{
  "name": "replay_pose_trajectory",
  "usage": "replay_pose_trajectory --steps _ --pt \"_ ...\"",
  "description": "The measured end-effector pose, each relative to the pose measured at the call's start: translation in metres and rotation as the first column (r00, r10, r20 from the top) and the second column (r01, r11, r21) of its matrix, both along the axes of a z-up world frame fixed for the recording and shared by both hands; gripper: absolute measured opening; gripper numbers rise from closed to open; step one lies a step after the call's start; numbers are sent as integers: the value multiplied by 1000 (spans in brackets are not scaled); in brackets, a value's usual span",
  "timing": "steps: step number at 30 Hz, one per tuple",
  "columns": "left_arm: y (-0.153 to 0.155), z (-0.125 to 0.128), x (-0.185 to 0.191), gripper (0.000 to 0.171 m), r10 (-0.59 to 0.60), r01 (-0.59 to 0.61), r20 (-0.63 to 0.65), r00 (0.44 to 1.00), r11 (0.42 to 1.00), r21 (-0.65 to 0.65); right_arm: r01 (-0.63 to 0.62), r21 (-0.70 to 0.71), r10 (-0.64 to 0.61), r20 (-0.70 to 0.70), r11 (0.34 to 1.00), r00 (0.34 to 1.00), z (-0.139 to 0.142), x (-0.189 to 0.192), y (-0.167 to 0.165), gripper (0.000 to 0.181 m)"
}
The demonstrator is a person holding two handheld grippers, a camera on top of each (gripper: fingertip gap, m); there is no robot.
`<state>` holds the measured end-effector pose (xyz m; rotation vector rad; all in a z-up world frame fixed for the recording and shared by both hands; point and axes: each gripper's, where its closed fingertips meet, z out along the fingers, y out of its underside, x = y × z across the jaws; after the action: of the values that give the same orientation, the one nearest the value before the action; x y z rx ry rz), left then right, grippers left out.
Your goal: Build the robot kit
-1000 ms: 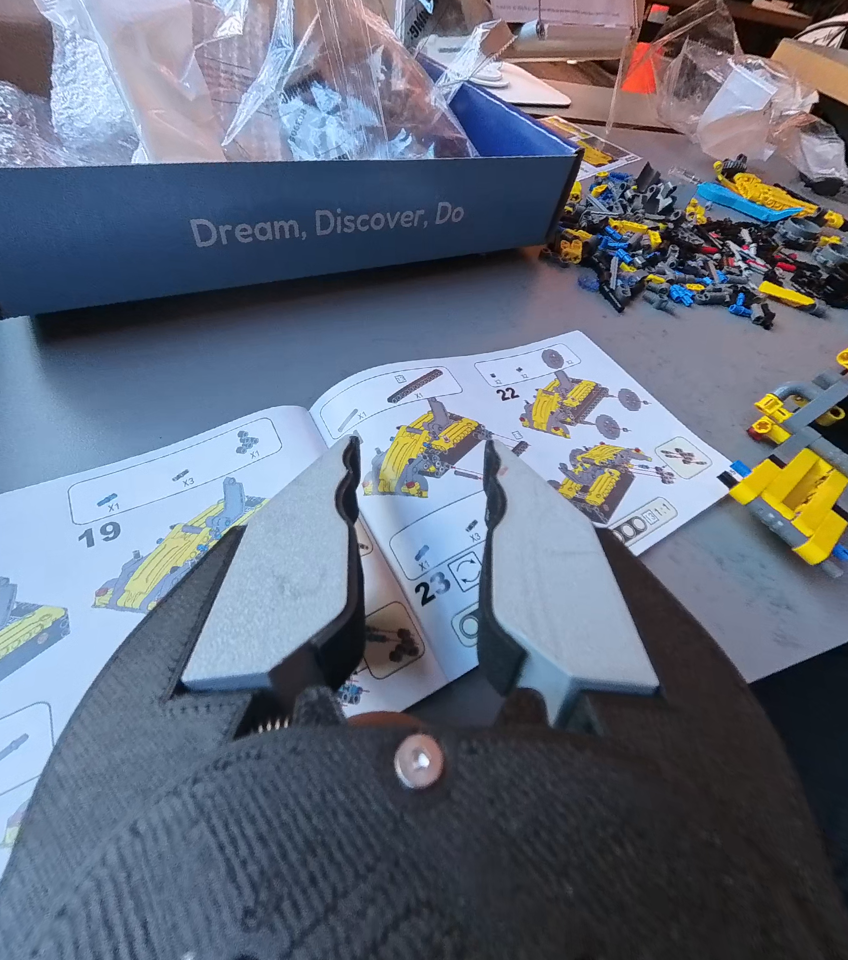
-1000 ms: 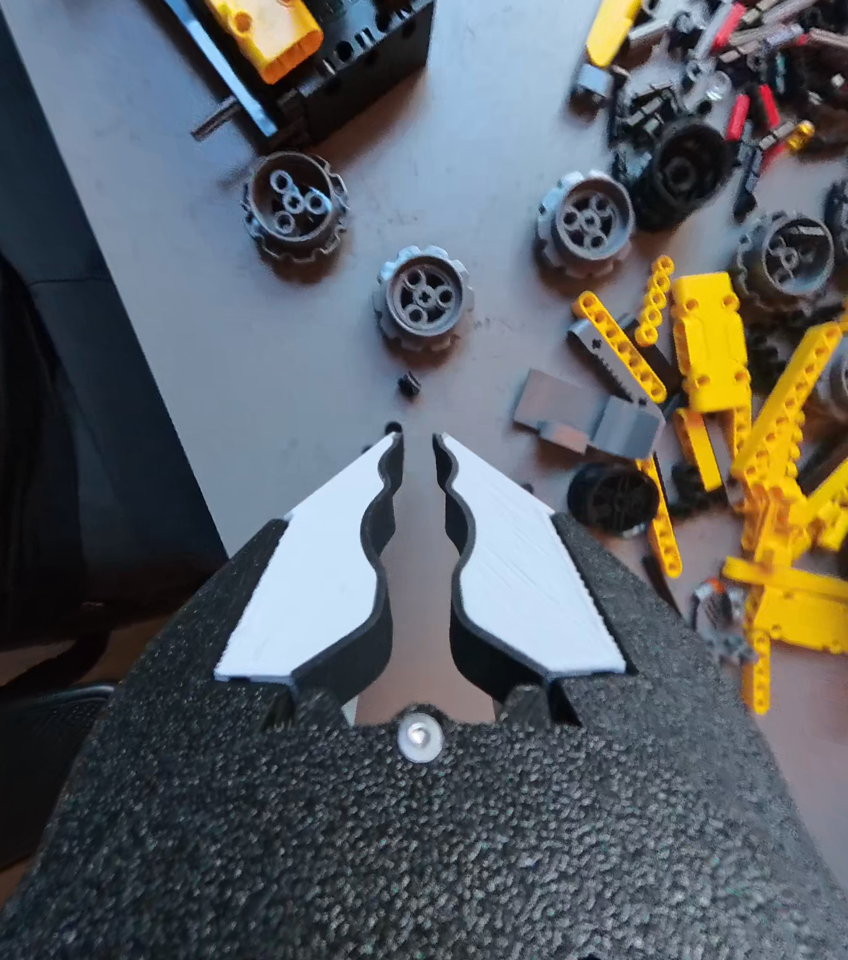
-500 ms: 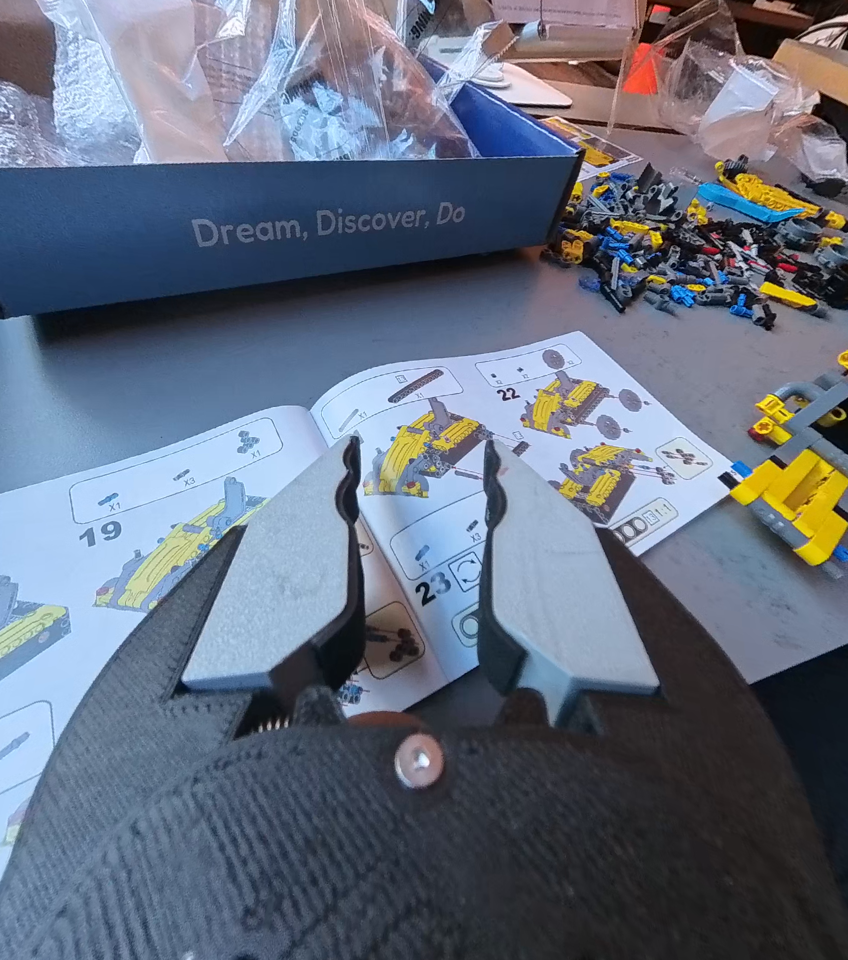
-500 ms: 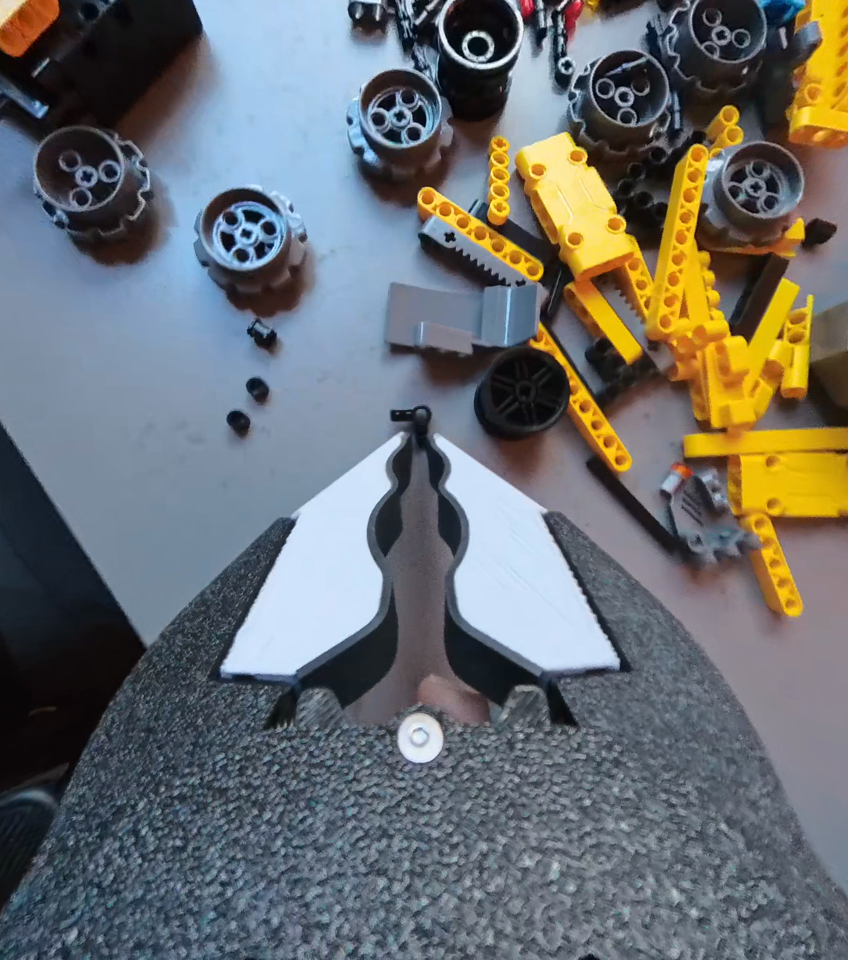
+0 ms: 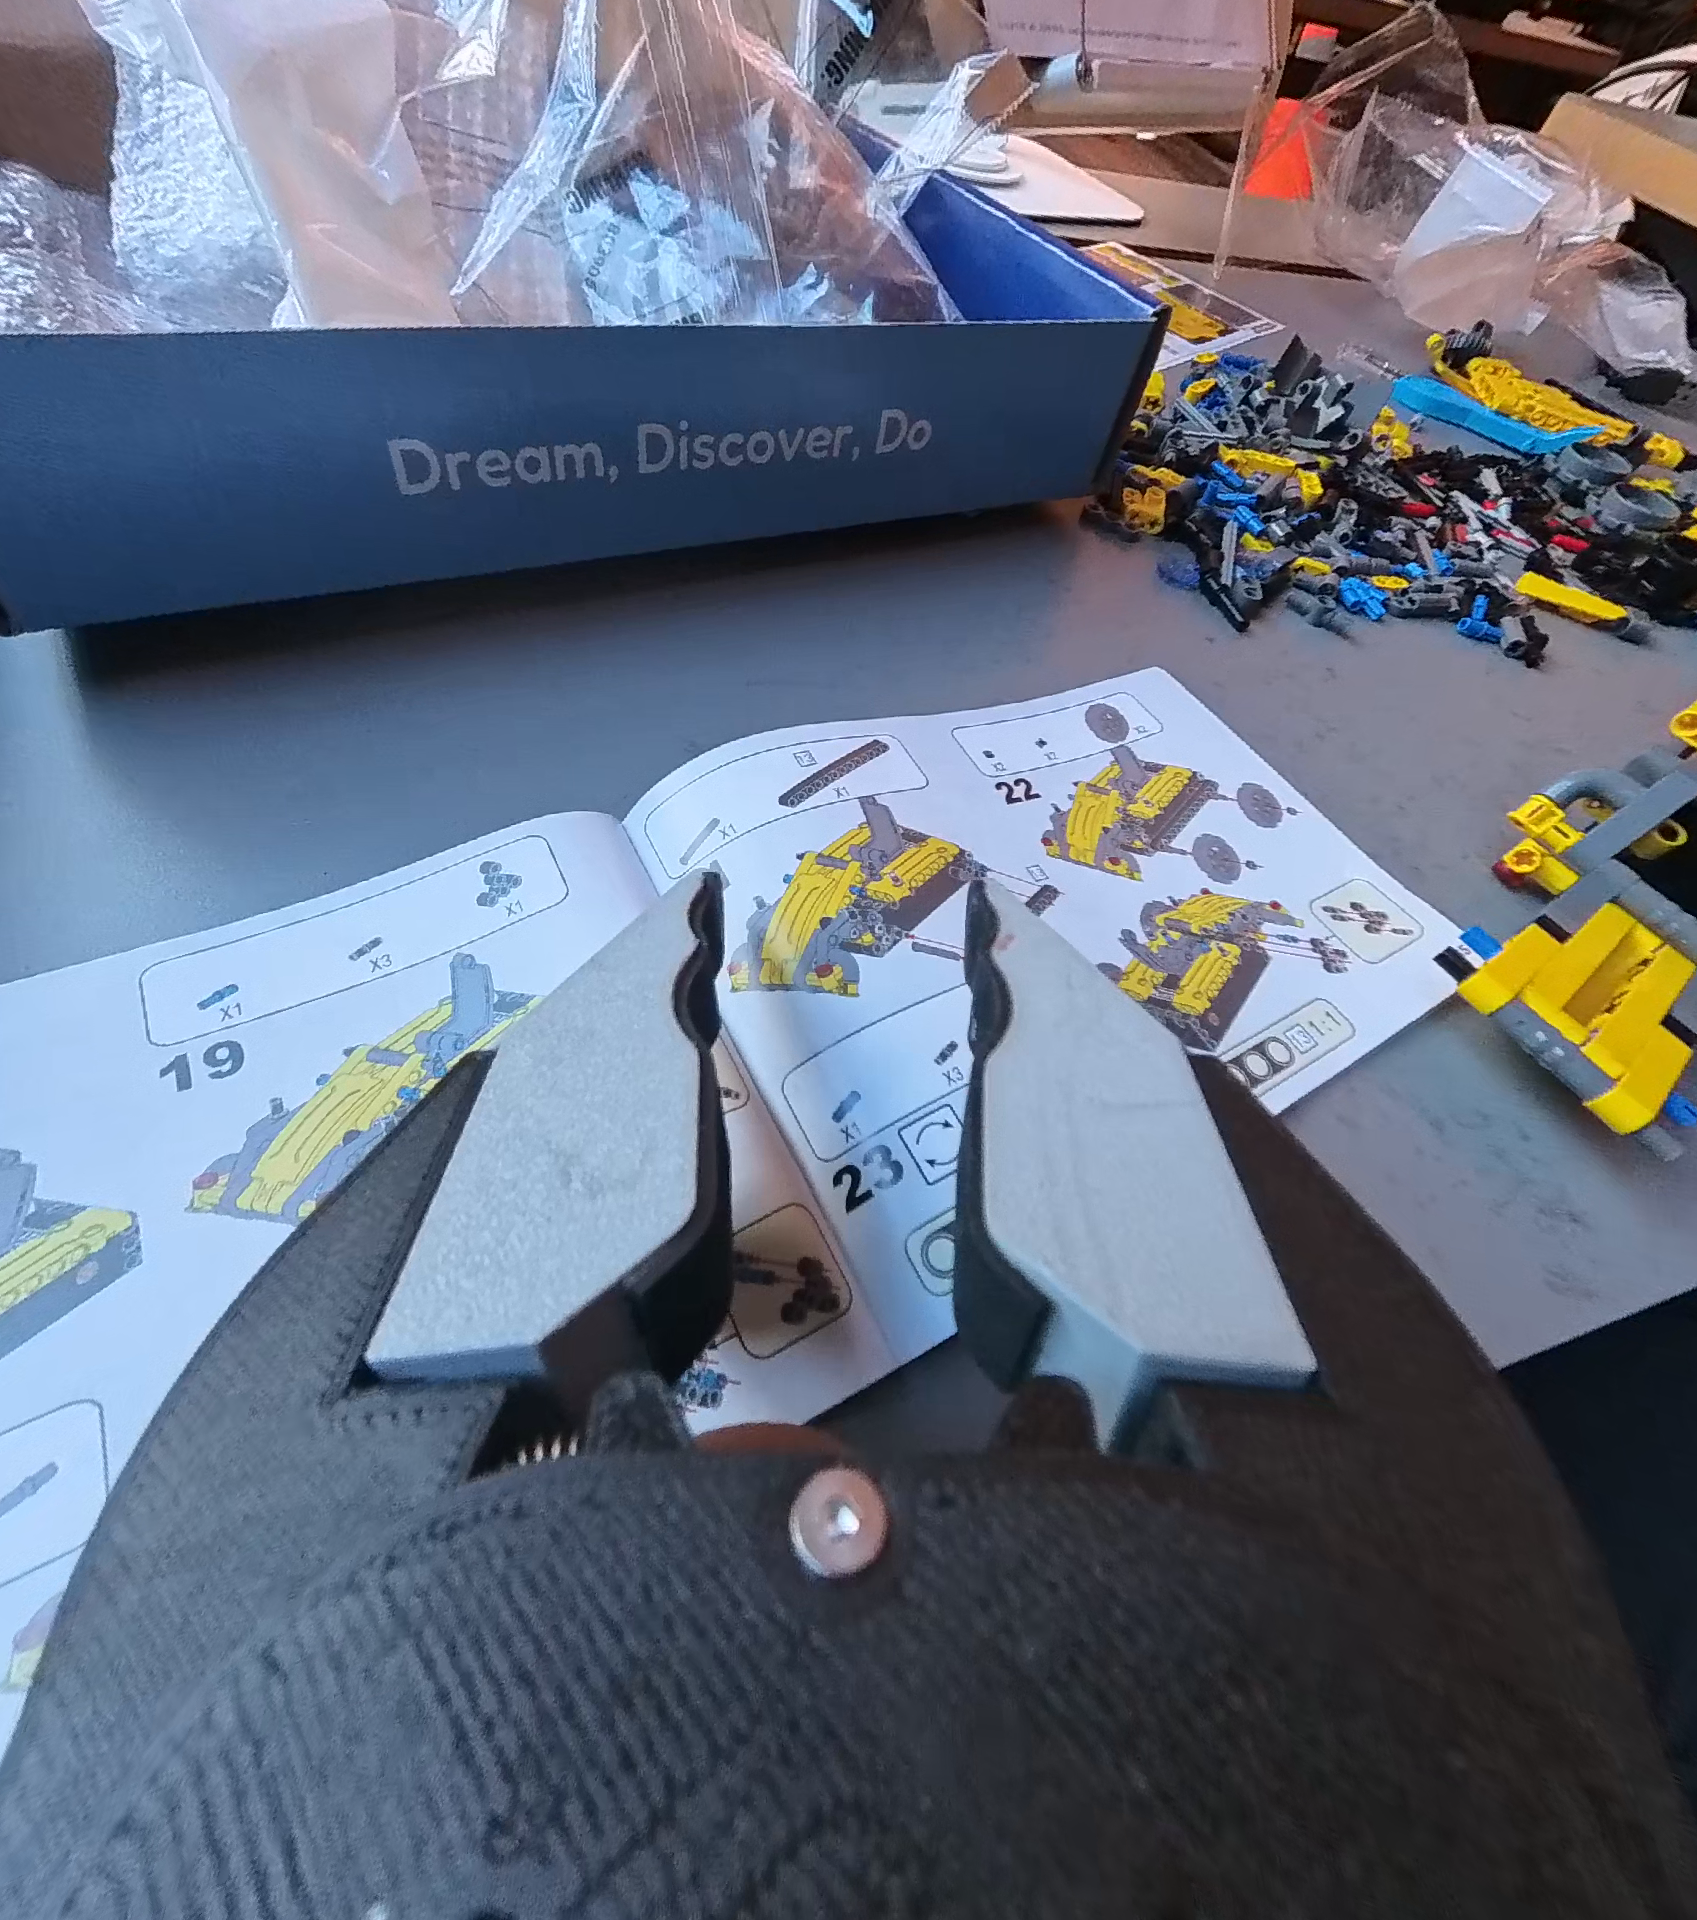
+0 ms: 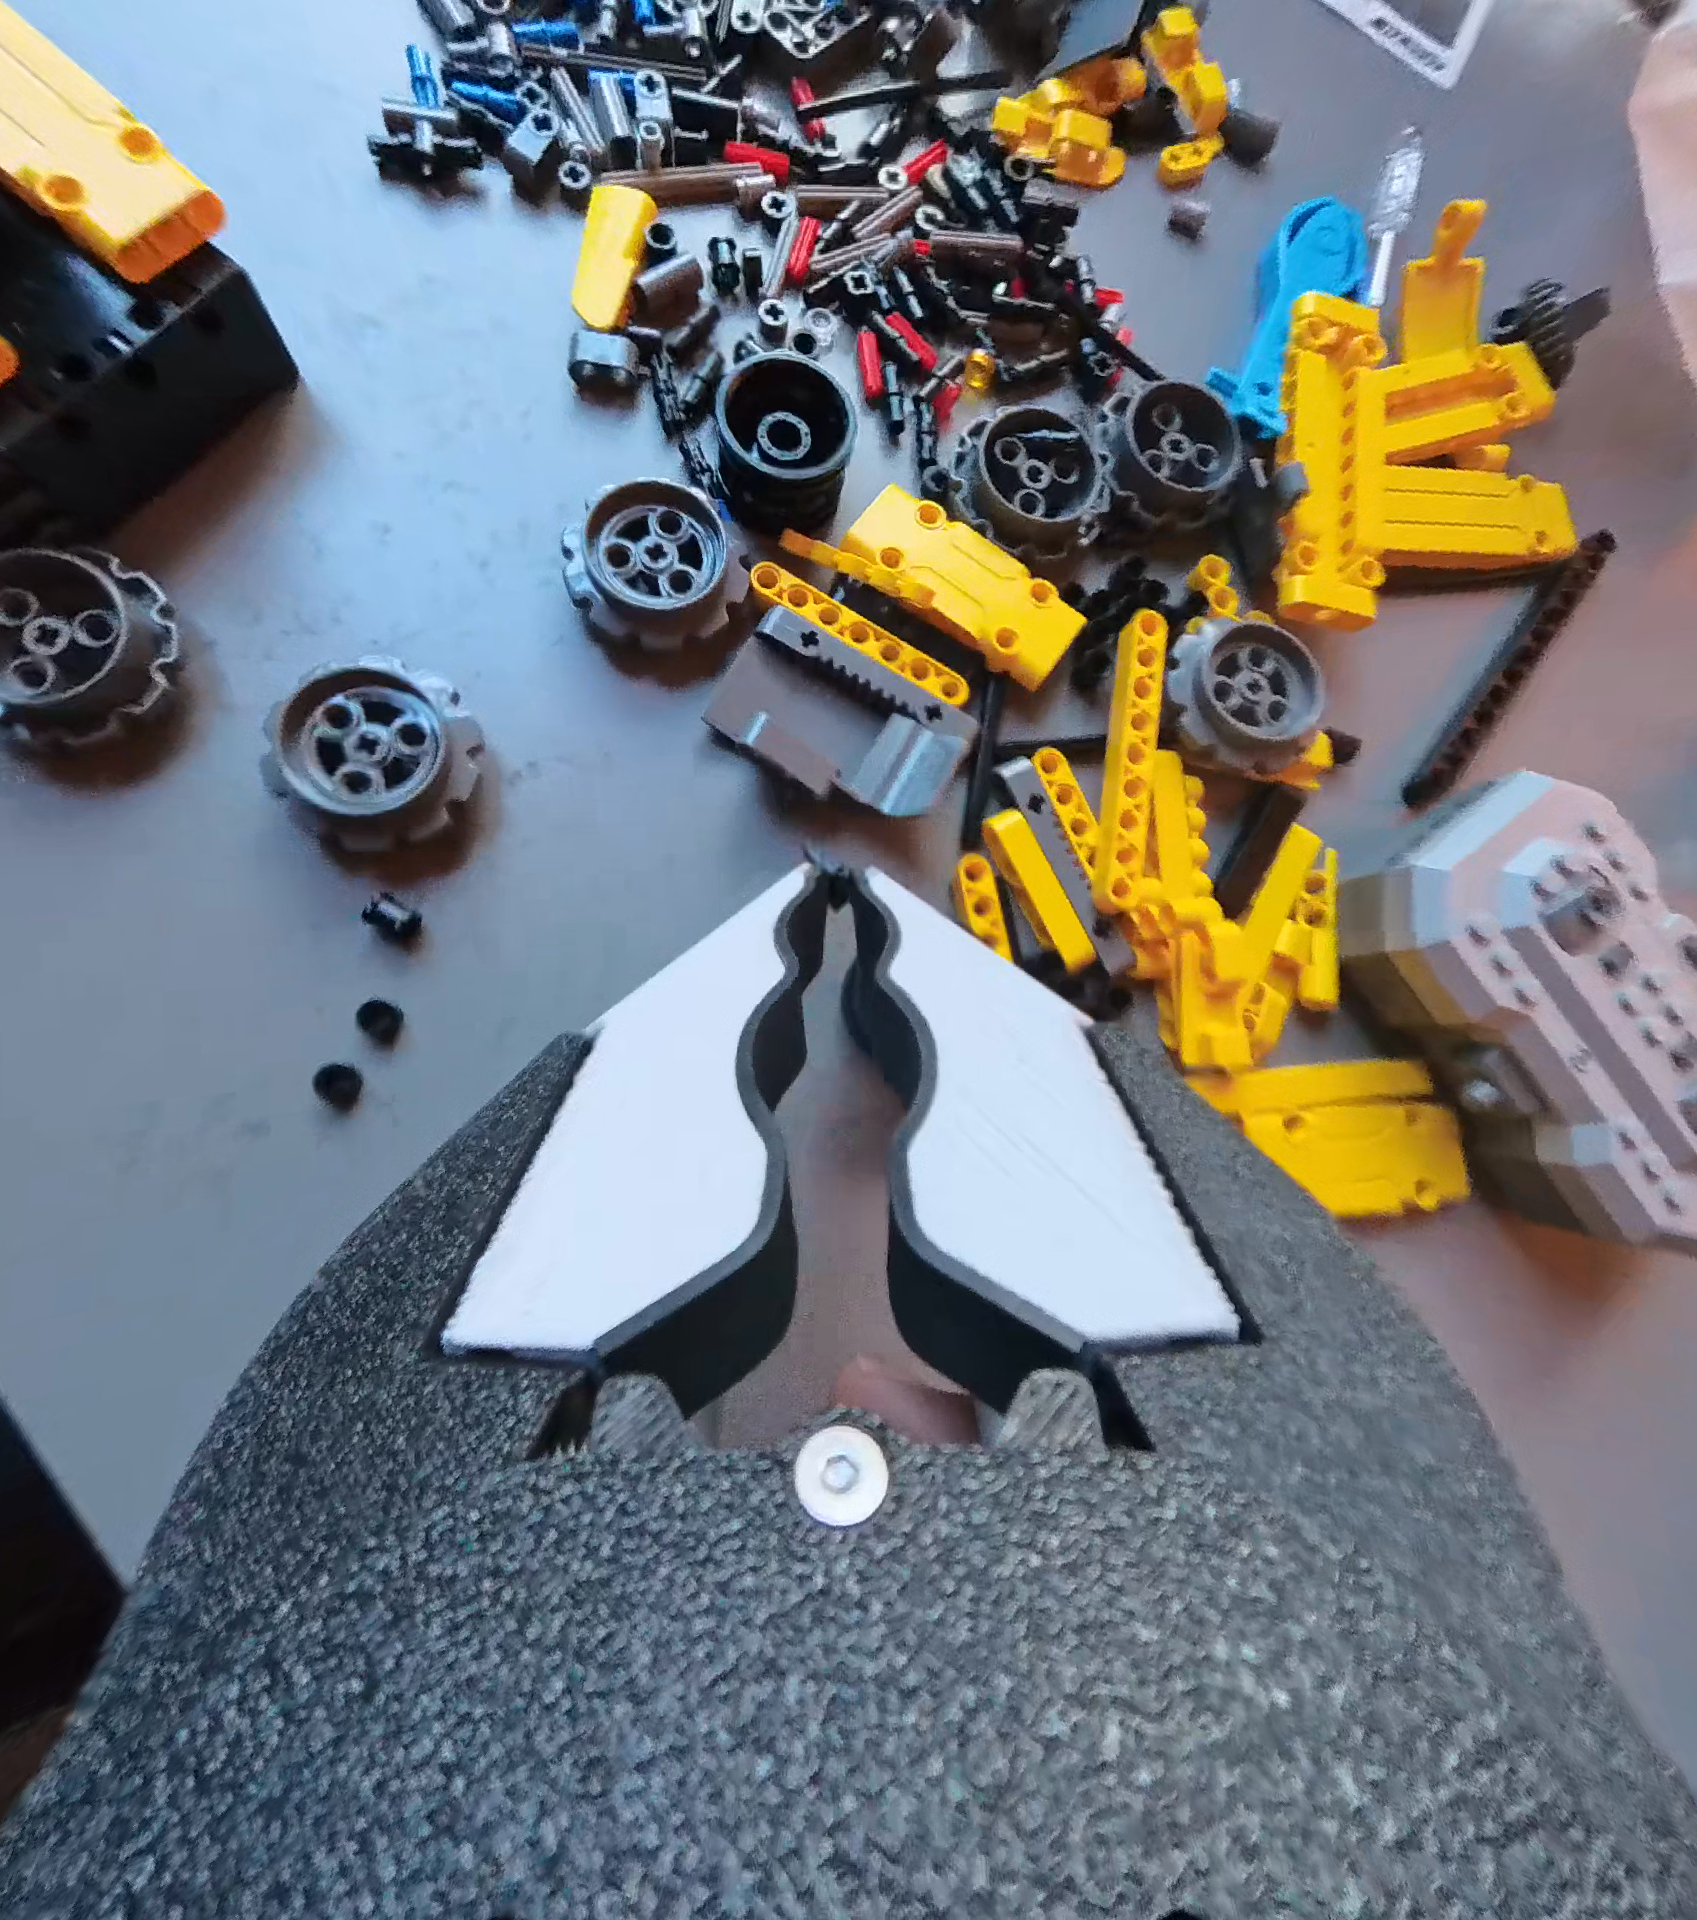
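Observation:
My left gripper (image 5: 839, 920) is open and empty, hovering over an open instruction booklet (image 5: 927, 883) on the grey table. My right gripper (image 6: 831, 878) is shut on a small black pin (image 6: 828, 864) that sticks out at its fingertips, held above the table. Just ahead of it lies a grey toothed piece (image 6: 839, 732) and a heap of yellow beams (image 6: 1135, 831). Three small black pins (image 6: 392, 920) lie on the table to its left.
A blue box (image 5: 511, 457) with plastic bags stands behind the booklet. A partly built yellow and grey model (image 5: 1654, 935) sits at the right. Grey wheels (image 6: 371, 748), a black block (image 6: 85, 384), a grey motor block (image 6: 1571, 1008) and many loose parts (image 6: 875, 239) surround the right gripper. The tips of one gripper are about 50 cm away from the tips of the other. About 4 cm separates my right fingertips from the grey toothed piece (image 6: 839, 732).
The right gripper closed on a small black pin, lifted it and moved up and right over the pile. The left gripper has not moved.

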<state>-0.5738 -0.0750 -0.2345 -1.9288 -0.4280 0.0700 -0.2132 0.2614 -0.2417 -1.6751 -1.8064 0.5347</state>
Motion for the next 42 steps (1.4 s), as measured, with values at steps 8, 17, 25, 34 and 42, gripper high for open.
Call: replay_pose_trajectory --steps 8,17,25,34,42 --pt "0 0 0 44 -2 2 4 1000 1000 4 254 -55 -253 27 966 967 8 90 42 3" --pt "0 0 0 43 3 -3 7 1000 1000 5 18 -155 -18 4 988 1000 -17 25 -14 12" --pt "0 1 -1 43 2 -3 11 1000 1000 10 7 -5 -8 -19 1000 1000 -15 -30 2 0" --pt "0 1 0 43 -5 5 15 1000 1000 19 290 65 -292 14 955 956 21 81 71 4" --pt "0 1 -1 42 -1 1 19 1000 1000 14 434 6 -434 71 901 898 -22 105 100 7"
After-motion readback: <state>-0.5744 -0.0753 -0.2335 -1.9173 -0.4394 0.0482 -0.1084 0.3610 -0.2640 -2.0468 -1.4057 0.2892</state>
